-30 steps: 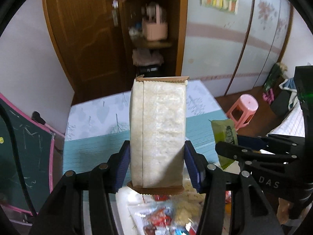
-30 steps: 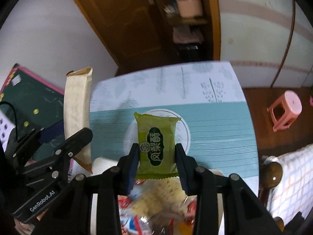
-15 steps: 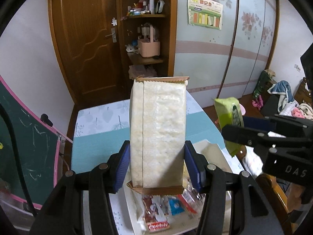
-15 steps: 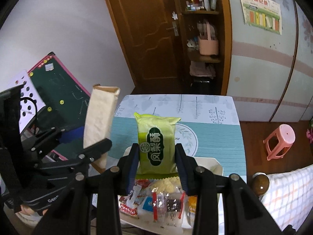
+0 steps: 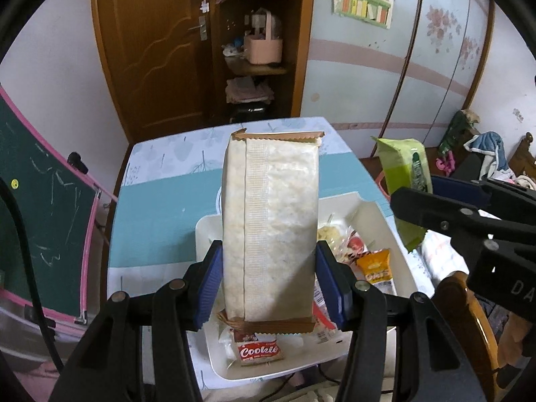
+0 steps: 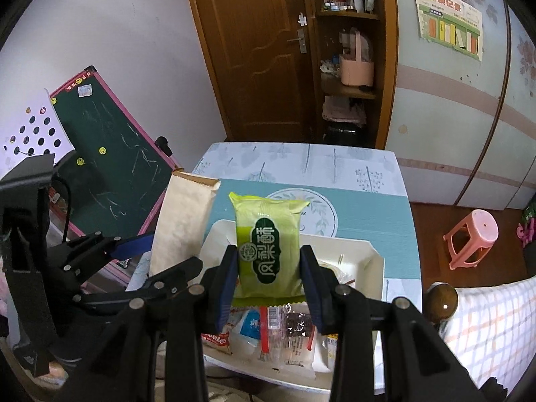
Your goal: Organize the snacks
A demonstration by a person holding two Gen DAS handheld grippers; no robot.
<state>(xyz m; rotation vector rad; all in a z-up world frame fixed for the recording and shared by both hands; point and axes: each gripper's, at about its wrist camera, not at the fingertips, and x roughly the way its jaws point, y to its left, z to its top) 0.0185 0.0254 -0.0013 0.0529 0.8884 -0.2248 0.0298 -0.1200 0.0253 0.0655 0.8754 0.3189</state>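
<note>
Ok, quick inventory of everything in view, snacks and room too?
cracker pack: one, pale with brown ends, upright in left gripper
green pack: one, lime green, upright in right gripper
tray: one, white, on table, holds loose snacks
cookie pack: one, red and white, near end of tray
orange pack: one, orange, right side of tray
table: one, teal and pale blue cloth, under tray
chalkboard: one, green with pink frame, left of table
stool: one, pink, floor right of table
door: one, brown, behind table
left gripper: black, blue pads, shut on cracker pack
right gripper: black, blue pads, shut on green pack
</note>
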